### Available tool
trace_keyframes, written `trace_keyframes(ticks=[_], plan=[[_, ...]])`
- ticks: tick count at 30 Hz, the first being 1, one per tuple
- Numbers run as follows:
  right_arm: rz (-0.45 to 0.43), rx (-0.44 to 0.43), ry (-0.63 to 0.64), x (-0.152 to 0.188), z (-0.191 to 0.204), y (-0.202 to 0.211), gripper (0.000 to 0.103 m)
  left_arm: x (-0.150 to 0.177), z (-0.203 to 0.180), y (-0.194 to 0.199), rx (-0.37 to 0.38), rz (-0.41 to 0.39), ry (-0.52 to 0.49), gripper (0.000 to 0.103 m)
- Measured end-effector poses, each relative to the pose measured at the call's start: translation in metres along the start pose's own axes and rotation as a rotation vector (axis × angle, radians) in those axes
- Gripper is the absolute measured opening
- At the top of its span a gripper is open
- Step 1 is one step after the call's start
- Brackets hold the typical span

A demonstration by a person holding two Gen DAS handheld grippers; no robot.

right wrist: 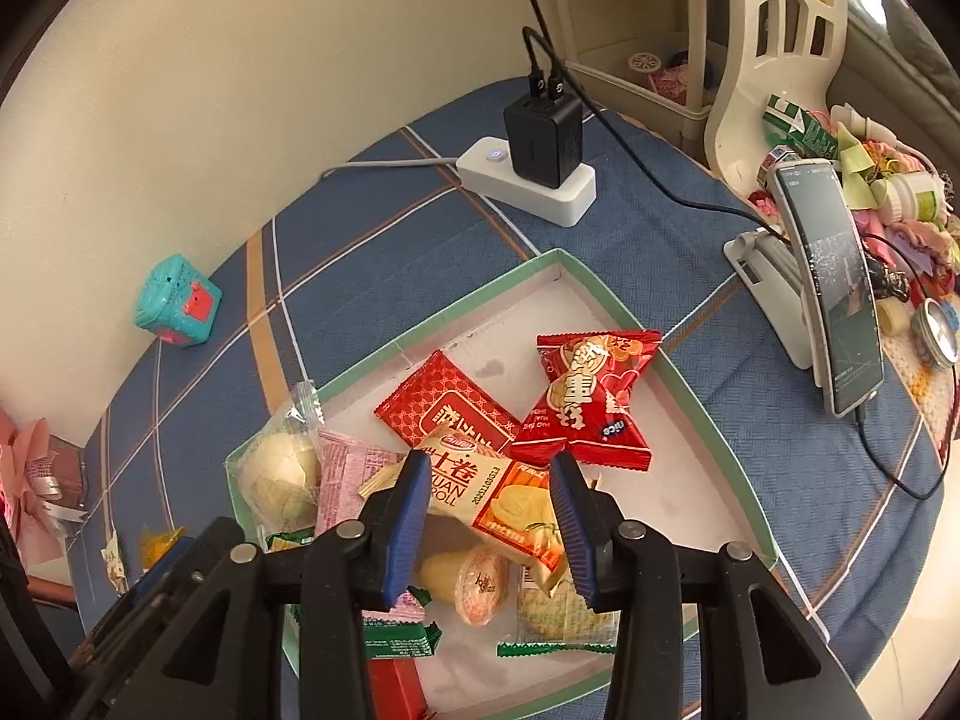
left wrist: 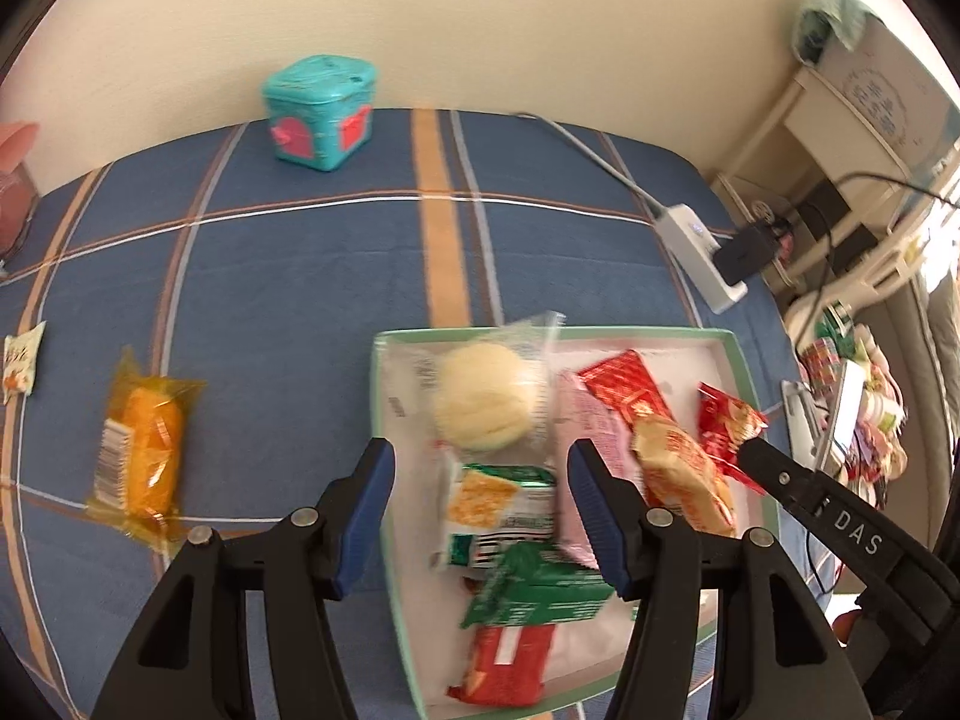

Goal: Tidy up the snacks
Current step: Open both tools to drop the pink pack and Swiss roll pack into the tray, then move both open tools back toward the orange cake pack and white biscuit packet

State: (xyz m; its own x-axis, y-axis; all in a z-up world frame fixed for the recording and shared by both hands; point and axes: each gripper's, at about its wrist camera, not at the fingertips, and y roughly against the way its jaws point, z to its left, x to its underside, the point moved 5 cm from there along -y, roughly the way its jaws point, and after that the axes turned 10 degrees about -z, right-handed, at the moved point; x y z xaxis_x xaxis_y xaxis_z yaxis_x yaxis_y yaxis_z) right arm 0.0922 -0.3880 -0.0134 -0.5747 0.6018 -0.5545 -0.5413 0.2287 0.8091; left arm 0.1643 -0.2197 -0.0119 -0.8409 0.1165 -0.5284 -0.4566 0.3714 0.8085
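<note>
A shallow green-rimmed white tray (left wrist: 735,360) (right wrist: 606,294) holds several wrapped snacks: a pale round bun (left wrist: 486,399) (right wrist: 279,477), red packets (left wrist: 624,387) (right wrist: 594,396), a pink packet (left wrist: 591,438), green packets (left wrist: 540,594) and an egg-roll packet (left wrist: 684,474) (right wrist: 498,495). My left gripper (left wrist: 480,516) is open and empty above the tray's left part. My right gripper (right wrist: 489,519) is open just above the egg-roll packet, not gripping it. An orange cake packet (left wrist: 141,456) and a small white packet (left wrist: 21,360) lie on the cloth left of the tray.
The table has a blue plaid cloth (left wrist: 300,276). A teal box (left wrist: 321,111) (right wrist: 177,303) stands by the wall. A white power strip with black charger (right wrist: 540,168) (left wrist: 708,258) and cables lie behind the tray. A phone on a stand (right wrist: 834,294) and clutter sit at the right edge.
</note>
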Motion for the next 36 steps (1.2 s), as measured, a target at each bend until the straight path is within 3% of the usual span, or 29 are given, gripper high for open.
trace_keyframes(ticks=[7,10,14,18,20,25,36], plan=[[0.004,-0.010,0.043,0.007,0.015,0.001,0.045,0.002,0.030,0.008,-0.052,-0.007,0.039,0.062],[0.002,-0.012,0.060,0.010,0.020,0.003,0.057,0.002,0.037,0.014,-0.067,-0.017,0.040,0.065],[0.000,-0.018,0.087,0.014,0.028,0.005,0.067,0.002,0.045,0.021,-0.078,-0.034,0.045,0.077],[-0.003,-0.026,0.110,0.017,0.034,0.005,0.080,0.001,0.057,0.027,-0.096,-0.053,0.063,0.081],[-0.009,-0.027,0.123,0.018,0.037,0.006,0.089,0.000,0.063,0.030,-0.109,-0.063,0.071,0.090],[-0.019,-0.025,0.138,0.018,0.041,0.007,0.103,-0.003,0.083,0.040,-0.141,-0.098,0.082,0.090],[-0.041,-0.051,0.183,0.022,0.058,0.011,0.103,-0.006,0.127,0.069,-0.265,-0.173,0.070,0.096]])
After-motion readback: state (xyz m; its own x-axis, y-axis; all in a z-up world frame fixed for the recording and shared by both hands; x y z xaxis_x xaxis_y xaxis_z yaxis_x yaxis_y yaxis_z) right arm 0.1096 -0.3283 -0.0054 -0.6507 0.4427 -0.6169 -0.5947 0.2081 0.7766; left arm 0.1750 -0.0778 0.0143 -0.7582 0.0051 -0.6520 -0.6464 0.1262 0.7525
